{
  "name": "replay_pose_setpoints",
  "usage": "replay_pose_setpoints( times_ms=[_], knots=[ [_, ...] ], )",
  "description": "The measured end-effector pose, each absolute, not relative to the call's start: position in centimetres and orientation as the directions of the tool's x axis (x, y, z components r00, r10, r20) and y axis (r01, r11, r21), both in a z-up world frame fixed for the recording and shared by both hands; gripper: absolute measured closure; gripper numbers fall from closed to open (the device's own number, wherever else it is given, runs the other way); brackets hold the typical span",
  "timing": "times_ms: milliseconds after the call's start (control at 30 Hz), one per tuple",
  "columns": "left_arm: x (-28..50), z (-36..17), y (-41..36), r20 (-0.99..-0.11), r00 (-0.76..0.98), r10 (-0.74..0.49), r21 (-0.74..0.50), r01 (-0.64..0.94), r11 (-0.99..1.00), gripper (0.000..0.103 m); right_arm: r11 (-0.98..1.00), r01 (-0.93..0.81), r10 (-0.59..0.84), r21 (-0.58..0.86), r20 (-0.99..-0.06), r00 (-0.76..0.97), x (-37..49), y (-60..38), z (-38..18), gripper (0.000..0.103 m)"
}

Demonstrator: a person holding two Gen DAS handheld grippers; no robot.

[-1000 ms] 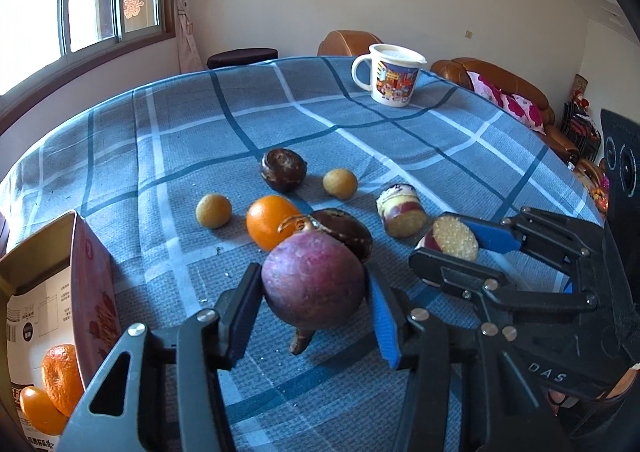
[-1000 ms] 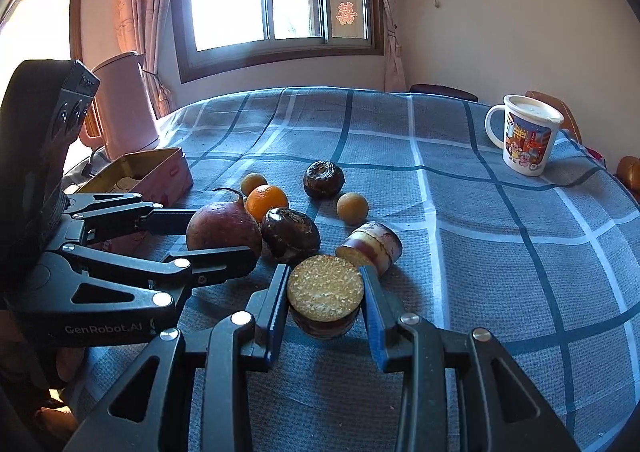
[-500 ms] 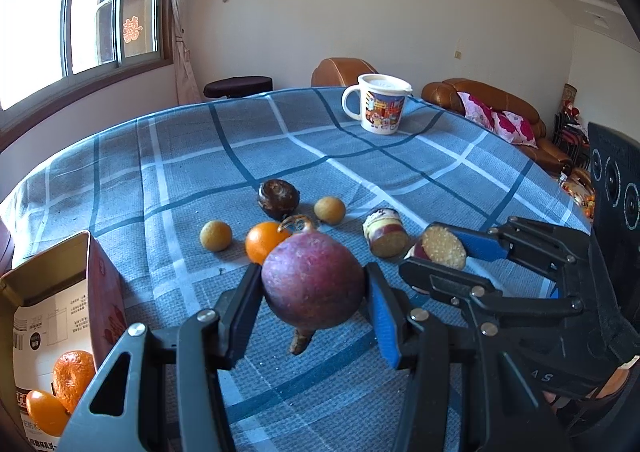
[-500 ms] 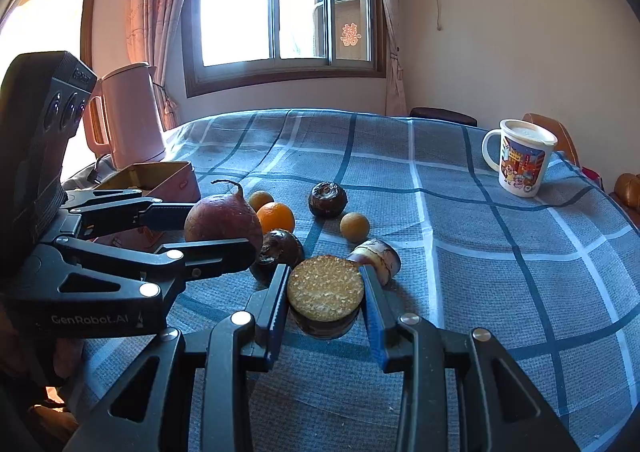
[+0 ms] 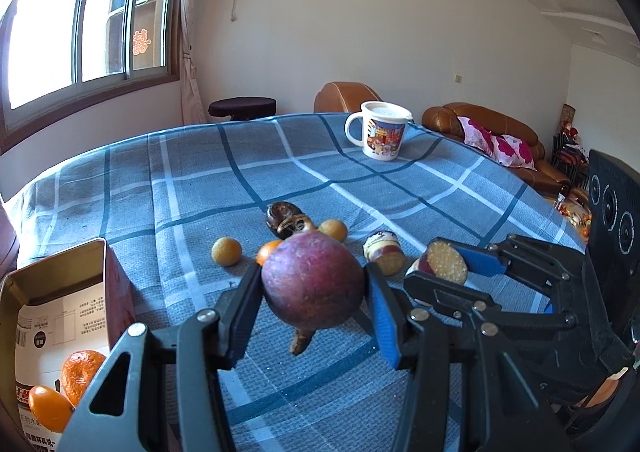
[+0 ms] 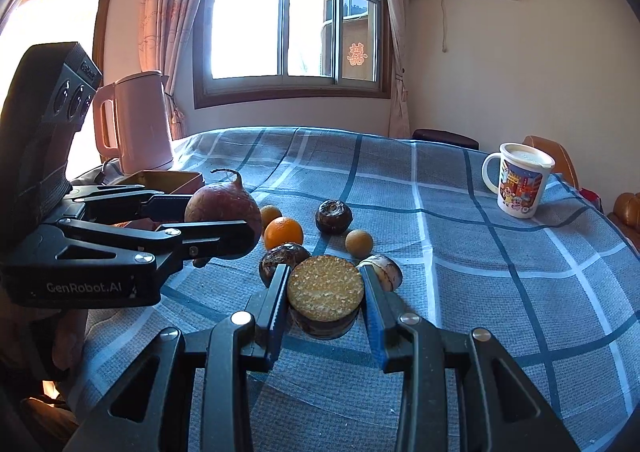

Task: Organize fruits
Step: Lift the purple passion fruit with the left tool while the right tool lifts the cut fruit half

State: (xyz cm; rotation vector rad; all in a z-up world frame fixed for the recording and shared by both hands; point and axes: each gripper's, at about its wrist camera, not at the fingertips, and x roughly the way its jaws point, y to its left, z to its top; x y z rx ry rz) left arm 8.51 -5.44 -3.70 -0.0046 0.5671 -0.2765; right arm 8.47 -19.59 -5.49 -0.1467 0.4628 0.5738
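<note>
My left gripper [image 5: 312, 288] is shut on a round purple beet [image 5: 313, 284] and holds it above the blue checked tablecloth [image 5: 200, 180]. My right gripper [image 6: 325, 292] is shut on a cut sweet potato half [image 6: 325, 294], cut face up; it also shows in the left wrist view [image 5: 442, 262]. On the cloth lie an orange [image 6: 283, 232], two dark round fruits [image 6: 333, 216] [image 6: 276, 258], two small yellow fruits [image 6: 359, 241] [image 6: 270, 214] and another sweet potato piece [image 6: 382, 270]. An open box [image 5: 60, 312] at the left holds oranges [image 5: 82, 370].
A printed mug [image 5: 380, 130] stands at the far side of the table. A pink kettle [image 6: 136, 124] stands at the left edge in the right wrist view. Brown sofas [image 5: 492, 132] and a stool [image 5: 242, 108] lie beyond the table.
Both grippers have risen with their loads, so the fruits on the cloth sit lower and farther in view. The grips are unchanged.
</note>
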Motion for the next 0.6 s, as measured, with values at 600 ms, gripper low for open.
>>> replay_pose_setpoints(
  times_ms=[600],
  knots=[
    [7.2, -2.9, -5.0, -0.458, 0.862, -0.216, -0.057, 0.214, 0.975, 0.05, 0.829, -0.559, 0.503, -0.018, -0.412, 0.76, 7.6, -19.8, -5.2, 0.067]
  ],
)
